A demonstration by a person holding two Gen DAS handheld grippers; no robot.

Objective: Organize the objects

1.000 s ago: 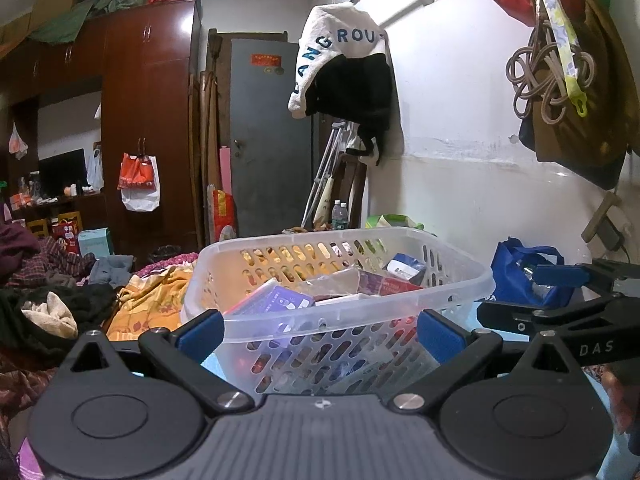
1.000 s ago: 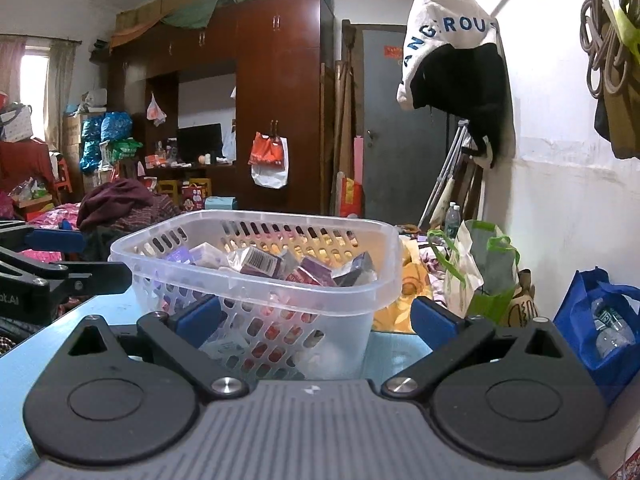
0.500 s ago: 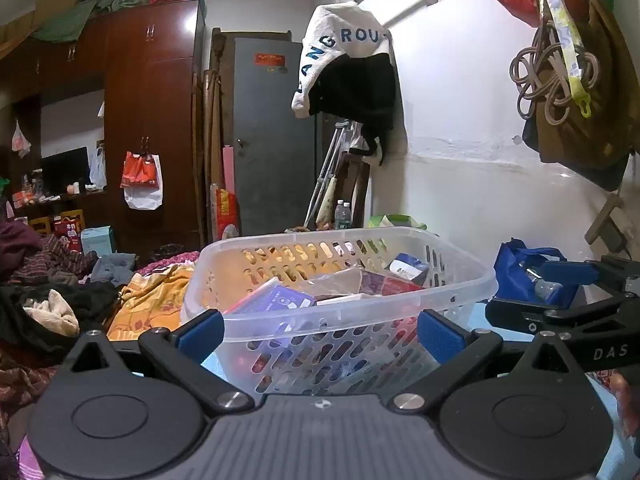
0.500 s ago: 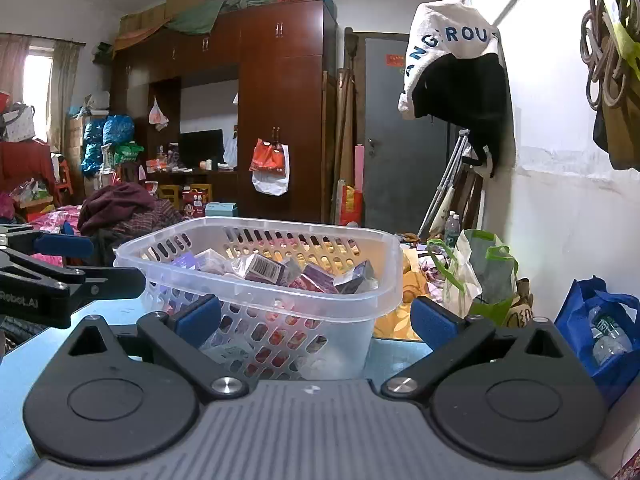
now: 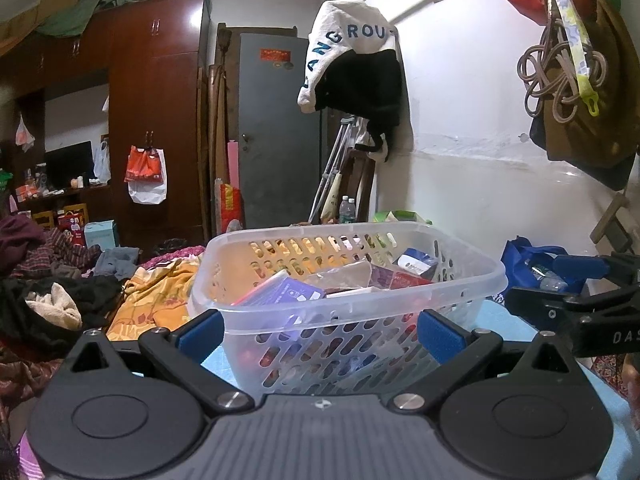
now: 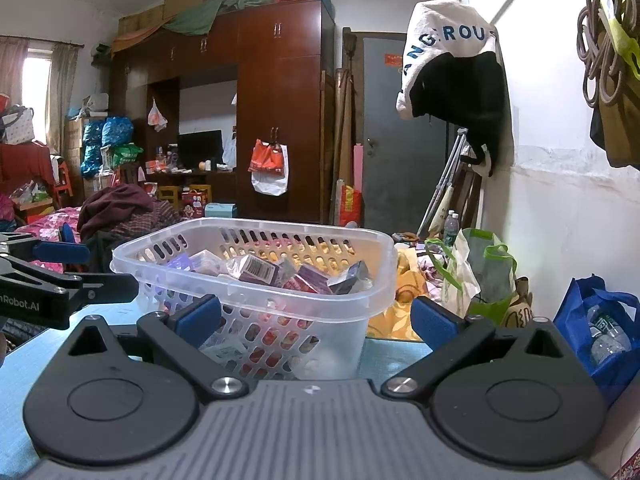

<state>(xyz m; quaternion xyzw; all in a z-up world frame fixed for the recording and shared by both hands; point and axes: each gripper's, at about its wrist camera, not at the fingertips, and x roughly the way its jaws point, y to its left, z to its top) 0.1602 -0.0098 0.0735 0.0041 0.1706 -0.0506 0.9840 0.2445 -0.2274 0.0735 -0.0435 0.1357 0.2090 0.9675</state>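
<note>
Your left gripper [image 5: 320, 330] wide, empty; right gripper [image 6: 316, 320] wide, empty. Perforated plastic basket [image 5: 360, 308] of small boxes [image 6: 256, 268] frame center, on blue tabletop [image 6: 384, 356].

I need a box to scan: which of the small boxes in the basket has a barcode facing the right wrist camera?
The purple box near the middle of the clear basket. Its white end panel shows black barcode stripes; the neighbouring boxes show none.

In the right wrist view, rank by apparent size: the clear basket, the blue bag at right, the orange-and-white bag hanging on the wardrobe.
1. Clear basket, largest, though nearest the camera.
2. Blue bag, partly cut off by the tool body.
3. Orange-and-white bag, smallest, but far off.
</note>
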